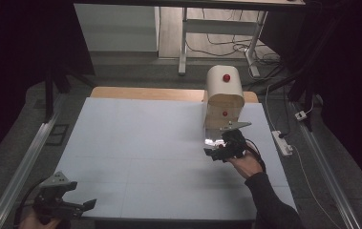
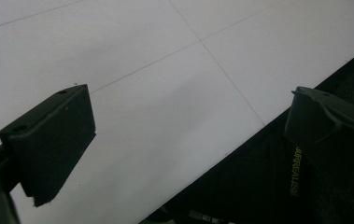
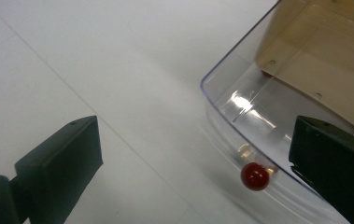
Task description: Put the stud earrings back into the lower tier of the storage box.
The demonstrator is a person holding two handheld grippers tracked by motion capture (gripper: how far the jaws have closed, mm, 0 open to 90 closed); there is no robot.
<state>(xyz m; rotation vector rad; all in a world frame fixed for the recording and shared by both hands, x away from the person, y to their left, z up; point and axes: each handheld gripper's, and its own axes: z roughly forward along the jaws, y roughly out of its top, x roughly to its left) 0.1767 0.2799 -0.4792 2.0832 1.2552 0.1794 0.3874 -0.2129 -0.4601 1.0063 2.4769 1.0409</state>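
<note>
Beside open right tongs (image 3: 191, 172), clear lid (image 3: 240, 116) edge.

Wooden table (image 1: 145, 92) under a pale grid-lined mat (image 1: 159, 157), rounded bread box (image 1: 223, 98) at the mat's far right edge, clear lid (image 3: 240, 112) open onto the mat

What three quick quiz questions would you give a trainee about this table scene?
1. True or false: the right tool is shut on the small round red knob.
2. Which tool is nearer the pale wooden box with the rounded top?
3. The clear curved plastic lid is: A) closed upright, B) swung down open at the white table, C) lying on the floor.
Key: 1 false, its jaws stand open; 2 the right tool; 3 B.
</note>
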